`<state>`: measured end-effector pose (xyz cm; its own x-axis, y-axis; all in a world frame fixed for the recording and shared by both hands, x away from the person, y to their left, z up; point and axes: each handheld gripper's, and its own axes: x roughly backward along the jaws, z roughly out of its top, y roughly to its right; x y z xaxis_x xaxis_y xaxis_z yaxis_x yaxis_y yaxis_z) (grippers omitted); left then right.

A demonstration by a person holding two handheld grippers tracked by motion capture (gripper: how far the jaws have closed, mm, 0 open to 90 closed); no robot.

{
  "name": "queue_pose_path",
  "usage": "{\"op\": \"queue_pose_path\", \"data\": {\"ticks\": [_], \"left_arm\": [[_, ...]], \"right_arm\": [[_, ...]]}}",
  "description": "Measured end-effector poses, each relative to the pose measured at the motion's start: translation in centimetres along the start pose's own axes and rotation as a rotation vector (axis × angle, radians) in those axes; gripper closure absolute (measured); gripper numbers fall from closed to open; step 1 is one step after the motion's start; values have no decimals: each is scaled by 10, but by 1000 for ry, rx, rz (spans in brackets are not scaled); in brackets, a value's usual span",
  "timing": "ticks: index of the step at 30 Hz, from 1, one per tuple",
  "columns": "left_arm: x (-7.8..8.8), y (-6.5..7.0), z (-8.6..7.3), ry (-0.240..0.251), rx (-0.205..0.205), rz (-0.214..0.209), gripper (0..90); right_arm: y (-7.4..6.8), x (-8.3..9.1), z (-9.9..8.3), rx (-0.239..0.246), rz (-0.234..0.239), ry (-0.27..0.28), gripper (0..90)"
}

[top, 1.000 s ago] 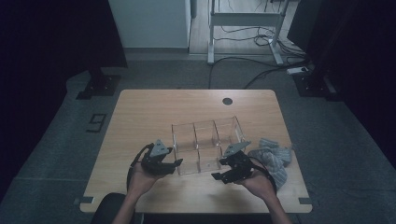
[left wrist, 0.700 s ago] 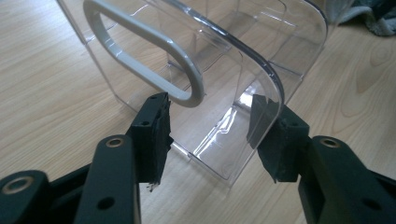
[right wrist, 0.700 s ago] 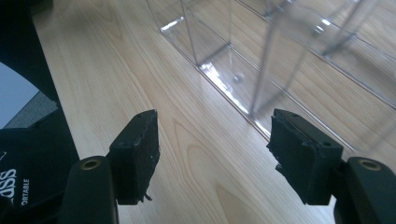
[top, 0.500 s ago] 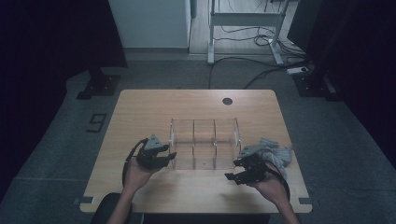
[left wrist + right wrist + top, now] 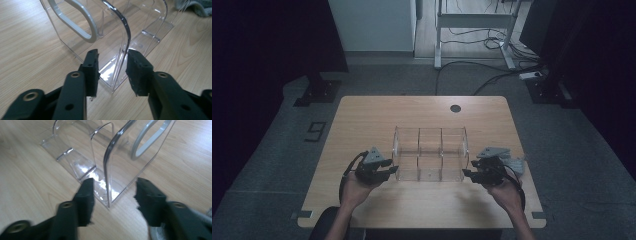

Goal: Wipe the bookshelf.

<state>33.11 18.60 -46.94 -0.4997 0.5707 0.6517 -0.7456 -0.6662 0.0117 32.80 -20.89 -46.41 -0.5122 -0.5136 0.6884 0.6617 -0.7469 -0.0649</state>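
A clear plastic organizer (image 5: 430,131) with three compartments stands on the wooden table (image 5: 362,125). My left gripper (image 5: 391,171) is at its left end and my right gripper (image 5: 468,174) at its right end. In the left gripper view the left gripper (image 5: 113,52) straddles the organizer's end wall (image 5: 75,37), with a gap on each side. In the right gripper view the right gripper (image 5: 115,181) straddles the opposite end wall (image 5: 130,165) the same way. Both pairs of jaws have just been closing with a wall between them, and neither presses on it.
A grey cloth (image 5: 514,162) lies just right of the right gripper, and its edge (image 5: 197,6) appears past the organizer in the left gripper view. Each end wall has a grey oval handle ring (image 5: 75,22). A round cable hole (image 5: 455,108) sits near the table's far edge.
My right gripper has moved right, from the organizer's front right corner to its right end. Both pairs of jaws have narrowed. The organizer, skewed a second ago, now sits square.
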Motion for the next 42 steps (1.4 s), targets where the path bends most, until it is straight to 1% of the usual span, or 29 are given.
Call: {"op": "queue_pose_path", "data": {"ticks": [1,2,3,4,6,8,13,14,19,22,24,26,30,34,37,39,40,41,42], "left_arm": [[-1,-1,0,-1,-1,2,660],[-2,-1,0,-6,-1,2,685],[-3,-1,0,-6,-2,-4,690],[-3,-1,0,-5,-6,-8,704],[-4,-2,1,-10,-14,-3,712],[-5,-3,2,-11,-12,-2,713],[-8,-9,5,-10,-8,0,711],[-10,-14,7,-12,-2,-3,711],[-15,-25,12,-13,12,7,713],[-18,-30,15,-16,12,17,712],[-20,-33,17,-16,11,20,707],[-23,-38,19,-12,12,21,684],[-28,-46,22,-5,22,16,684],[-32,-50,25,-6,28,18,687],[-32,-51,26,-6,26,25,683],[-31,-50,26,-9,37,48,637],[-30,-50,26,-6,39,54,592],[-30,-50,26,-6,39,54,546],[-27,-50,26,3,46,48,546]], "right_arm": [[0,-2,1,1,0,-1,523],[0,-3,3,1,-5,-4,563],[1,-5,3,7,-16,-6,586],[1,-6,4,4,-27,-12,591],[4,-9,6,-8,-10,-8,617],[5,-11,7,-3,-18,-6,631],[10,-16,12,-9,-19,-5,636],[12,-19,15,-13,-17,-7,635],[18,-26,23,-17,-17,-11,631],[20,-29,27,-13,-25,-17,628],[22,-32,31,3,-39,-18,628],[24,-35,34,0,-47,-16,623],[31,-39,37,-13,-46,-10,613],[35,-42,40,-20,-51,-14,602],[36,-44,41,-25,-51,-11,602],[36,-44,41,-24,-62,-15,556],[36,-43,41,-21,-62,-19,514],[36,-43,41,-21,-62,-19,514],[36,-43,40,-20,-55,-13,468]]}}
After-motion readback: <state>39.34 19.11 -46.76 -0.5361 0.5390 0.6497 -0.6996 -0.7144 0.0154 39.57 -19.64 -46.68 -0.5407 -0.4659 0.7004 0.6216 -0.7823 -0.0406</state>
